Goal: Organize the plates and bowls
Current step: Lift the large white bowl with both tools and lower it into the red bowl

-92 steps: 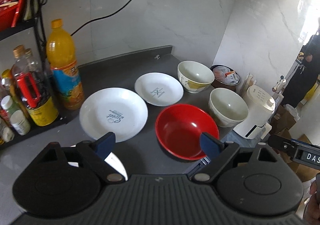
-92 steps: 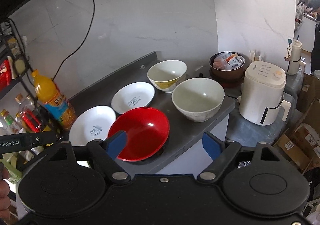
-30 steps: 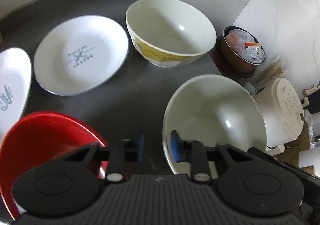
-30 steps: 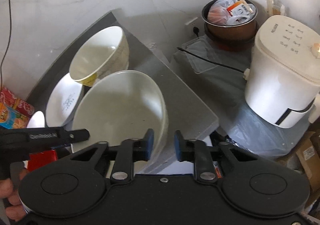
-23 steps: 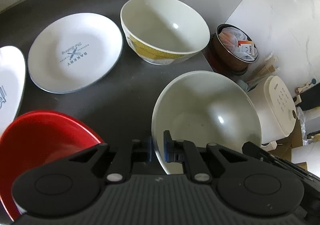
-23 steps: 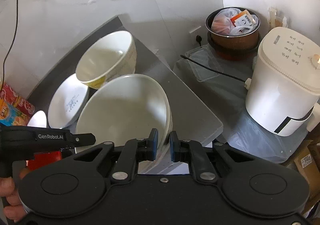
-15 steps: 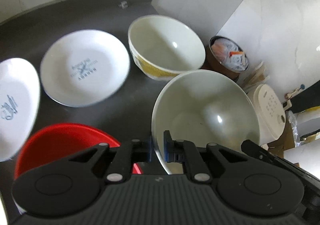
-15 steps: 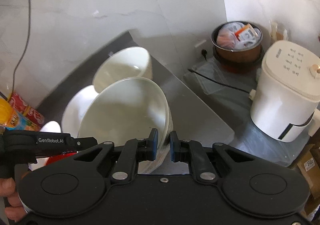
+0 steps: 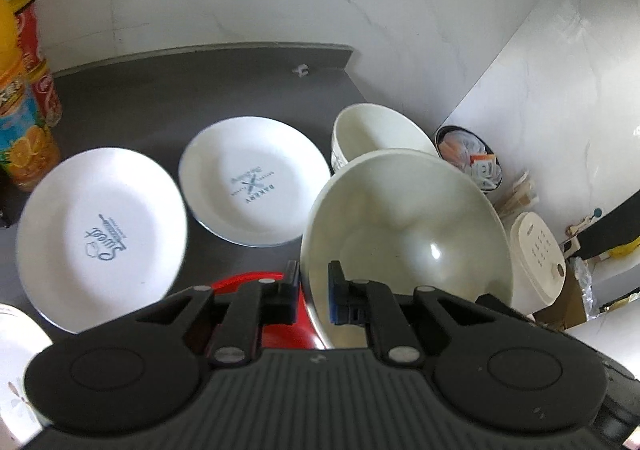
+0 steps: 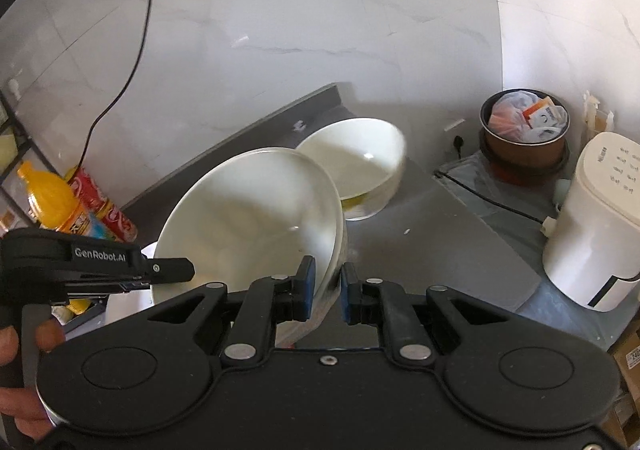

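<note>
Lifted clear of the counter (image 10: 448,210) since a second ago, the cream bowl (image 9: 404,226) hangs tilted, left gripper (image 9: 314,292) and right gripper (image 10: 328,288) each clamped on its rim, red bowl (image 9: 288,324) below.

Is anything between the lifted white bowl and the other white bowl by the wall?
Nothing visible. Both grippers, left and right, pinch the white bowl's rim; the other white bowl sits open and empty right behind it, with only bare countertop around.

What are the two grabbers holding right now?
Left gripper: shut on the big white bowl, pinching its rim.
Right gripper: shut on the opposite rim of the same bowl.
</note>
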`<state>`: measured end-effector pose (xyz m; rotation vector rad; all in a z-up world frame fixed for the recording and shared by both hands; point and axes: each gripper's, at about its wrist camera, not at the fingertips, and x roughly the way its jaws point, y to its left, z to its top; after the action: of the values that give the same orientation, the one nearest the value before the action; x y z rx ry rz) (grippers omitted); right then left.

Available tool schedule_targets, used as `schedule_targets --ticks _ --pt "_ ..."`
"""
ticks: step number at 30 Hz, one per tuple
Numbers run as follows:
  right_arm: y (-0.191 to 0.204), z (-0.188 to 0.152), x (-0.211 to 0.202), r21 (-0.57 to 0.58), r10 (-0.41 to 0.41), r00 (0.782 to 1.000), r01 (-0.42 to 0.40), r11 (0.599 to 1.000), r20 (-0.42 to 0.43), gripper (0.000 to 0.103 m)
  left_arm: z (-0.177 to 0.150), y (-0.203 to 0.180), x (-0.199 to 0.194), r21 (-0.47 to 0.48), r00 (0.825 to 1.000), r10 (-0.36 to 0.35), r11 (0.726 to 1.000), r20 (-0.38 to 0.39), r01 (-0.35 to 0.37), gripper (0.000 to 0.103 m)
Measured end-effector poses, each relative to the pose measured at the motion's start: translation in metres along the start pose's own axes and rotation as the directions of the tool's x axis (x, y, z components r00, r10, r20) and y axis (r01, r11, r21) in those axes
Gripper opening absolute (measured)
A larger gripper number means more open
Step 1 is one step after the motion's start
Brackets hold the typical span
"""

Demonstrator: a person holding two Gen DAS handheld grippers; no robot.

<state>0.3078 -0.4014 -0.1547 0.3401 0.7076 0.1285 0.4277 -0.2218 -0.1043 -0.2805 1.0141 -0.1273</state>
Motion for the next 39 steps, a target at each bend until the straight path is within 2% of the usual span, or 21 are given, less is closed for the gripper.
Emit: schedule_targets --ticks 7,13,23,39 --pt "0.024 -0.013 -0.005 -0.013 0.003 1.000 -0.003 1.000 -0.010 0.014 -0.009 0.021 -0.016 -0.006 1.000 0.011 1.000 -0.003 -0.011 0.010" --pt "0.041 -0.029 -0.003 -0.022 -0.006 0.999 0.005 1.000 -0.042 0.014 -0.024 0.040 -0.019 -0.015 0.999 0.023 1.000 -0.038 -0.024 0.011" --pt "0.058 -0.048 0.006 -0.042 -0.027 0.994 0.023 0.999 -0.101 0.014 -0.043 0.059 -0.008 -0.010 0.993 0.050 0.999 -0.102 -0.052 0.013" --pt "0.074 -0.061 0.023 -0.103 -0.069 0.981 0.050 0.993 -0.184 0.014 -0.052 0.074 0.002 -0.012 0.987 0.077 0.997 -0.144 -0.079 0.013"
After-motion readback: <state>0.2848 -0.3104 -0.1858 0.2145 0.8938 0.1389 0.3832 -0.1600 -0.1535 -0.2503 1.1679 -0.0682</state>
